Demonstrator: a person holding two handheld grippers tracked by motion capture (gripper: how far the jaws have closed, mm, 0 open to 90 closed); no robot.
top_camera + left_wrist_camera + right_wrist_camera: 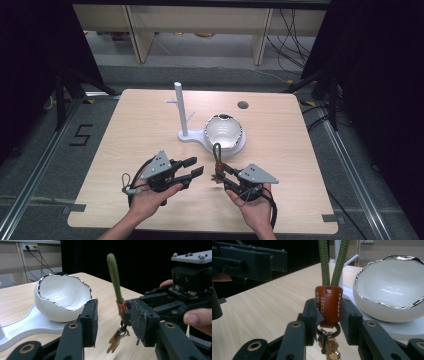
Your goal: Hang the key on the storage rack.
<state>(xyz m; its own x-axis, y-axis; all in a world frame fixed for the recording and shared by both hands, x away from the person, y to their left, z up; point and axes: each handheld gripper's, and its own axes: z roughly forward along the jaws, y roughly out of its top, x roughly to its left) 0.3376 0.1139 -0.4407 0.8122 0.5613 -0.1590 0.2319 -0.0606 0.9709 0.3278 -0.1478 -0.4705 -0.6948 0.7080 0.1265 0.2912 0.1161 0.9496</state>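
My right gripper [219, 171] is shut on a keychain [217, 152] and holds it upright above the table. Its pads press on the brown leather tab [329, 302]. A green cord loop [324, 262] rises from the tab, and brass keys [329, 350] hang below the ring. My left gripper [198, 166] is open, a short way left of the keychain and pointing at it. In the left gripper view the green cord [114, 275] and keys [115, 341] stand just beyond the open jaws of my left gripper [115, 320], untouched by them.
A white bowl with a jagged silver rim [223, 131] sits on a white base [192, 136] with a tall white post [180, 107] behind the grippers. A round hole [243, 105] lies at the table's back. Bare wood surrounds both hands.
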